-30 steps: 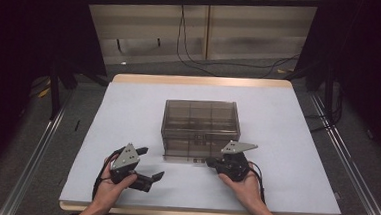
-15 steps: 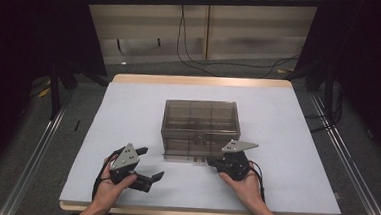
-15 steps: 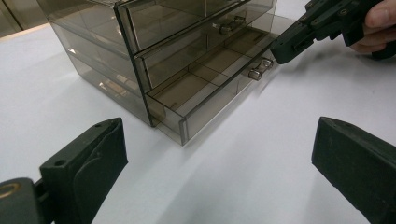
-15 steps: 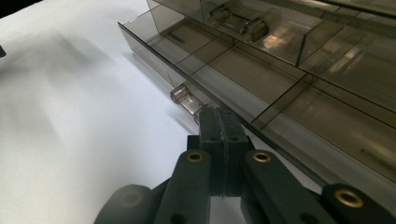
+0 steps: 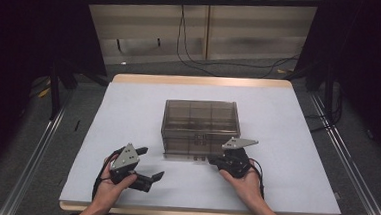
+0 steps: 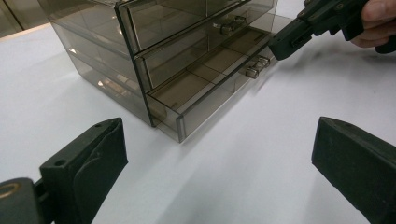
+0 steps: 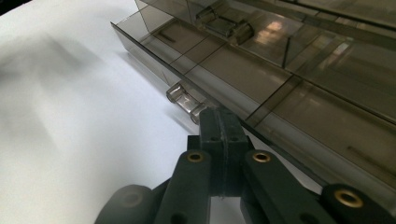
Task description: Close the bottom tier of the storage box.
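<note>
In the high view, a smoky transparent drawer box (image 5: 201,127) stands in the middle of the white surface (image 5: 285,158), and both hands come in from the bottom edge of the frame. The right gripper (image 5: 214,161) is at the lower centre of this view, just in front of the box, and its tip is at the front of the bottom drawer (image 5: 185,152), which is pulled out a little from the box. In the right gripper view, the two black jaws are pressed fully together, with nothing between them, and their tip (image 7: 221,122) is beside the small clear handle (image 7: 186,101) on the drawer front, at the middle of the frame; I cannot tell if the tip really touches the handle or the drawer wall. In the left gripper view, the right gripper (image 6: 280,44) is at the upper right, with its closed tip next to the same handle (image 6: 258,66). The left gripper (image 5: 150,165) is at the lower left of the high view, apart from the box. Its jaws are wide open and hold nothing, with only the white surface between them in the left gripper view.
</note>
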`<state>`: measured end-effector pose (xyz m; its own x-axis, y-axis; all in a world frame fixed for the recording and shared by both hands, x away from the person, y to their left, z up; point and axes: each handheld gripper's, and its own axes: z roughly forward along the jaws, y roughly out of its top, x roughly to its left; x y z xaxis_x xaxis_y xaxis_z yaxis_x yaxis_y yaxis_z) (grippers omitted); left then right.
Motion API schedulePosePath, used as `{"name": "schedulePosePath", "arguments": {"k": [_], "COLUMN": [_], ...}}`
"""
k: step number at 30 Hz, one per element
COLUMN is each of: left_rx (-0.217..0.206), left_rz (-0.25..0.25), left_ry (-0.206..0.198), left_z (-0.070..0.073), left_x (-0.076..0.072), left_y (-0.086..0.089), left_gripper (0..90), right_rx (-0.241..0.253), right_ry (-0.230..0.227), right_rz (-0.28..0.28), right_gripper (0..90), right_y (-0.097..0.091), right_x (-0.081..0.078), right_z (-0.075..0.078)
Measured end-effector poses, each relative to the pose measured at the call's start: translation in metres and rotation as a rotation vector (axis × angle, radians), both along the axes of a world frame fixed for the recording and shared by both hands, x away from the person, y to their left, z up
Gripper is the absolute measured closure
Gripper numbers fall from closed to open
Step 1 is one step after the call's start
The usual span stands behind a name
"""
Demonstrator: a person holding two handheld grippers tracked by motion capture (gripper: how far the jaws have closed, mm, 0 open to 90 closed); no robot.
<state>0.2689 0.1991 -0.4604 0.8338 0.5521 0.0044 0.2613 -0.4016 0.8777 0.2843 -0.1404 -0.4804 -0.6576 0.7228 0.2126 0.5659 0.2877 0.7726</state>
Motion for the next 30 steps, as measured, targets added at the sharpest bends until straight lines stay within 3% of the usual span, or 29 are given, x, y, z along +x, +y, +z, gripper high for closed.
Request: {"name": "schedulePosePath", "arguments": {"k": [11,15,30], "left_rx": [0.014,0.015,0.015], "left_rz": [0.005,0.008,0.005], "left_ry": [0.006,0.006,-0.002], "left_z": [-0.001,-0.001,-0.001], "left_x": [0.001,0.001,0.001], "left_y": [0.001,0.001,0.001], "left_gripper": [3.2,3.3,3.2], "right_rx": [-0.034,-0.008,0.009], "right_ry": [0.003,0.001,-0.008], "right_rz": [0.008,0.006,-0.015], "right_gripper": [90.0,90.0,90.0], "right_y": [0.005,0.005,0.006], "right_x": [0.006,0.007,0.012], "right_z": [-0.004,-0.005,-0.007]}}
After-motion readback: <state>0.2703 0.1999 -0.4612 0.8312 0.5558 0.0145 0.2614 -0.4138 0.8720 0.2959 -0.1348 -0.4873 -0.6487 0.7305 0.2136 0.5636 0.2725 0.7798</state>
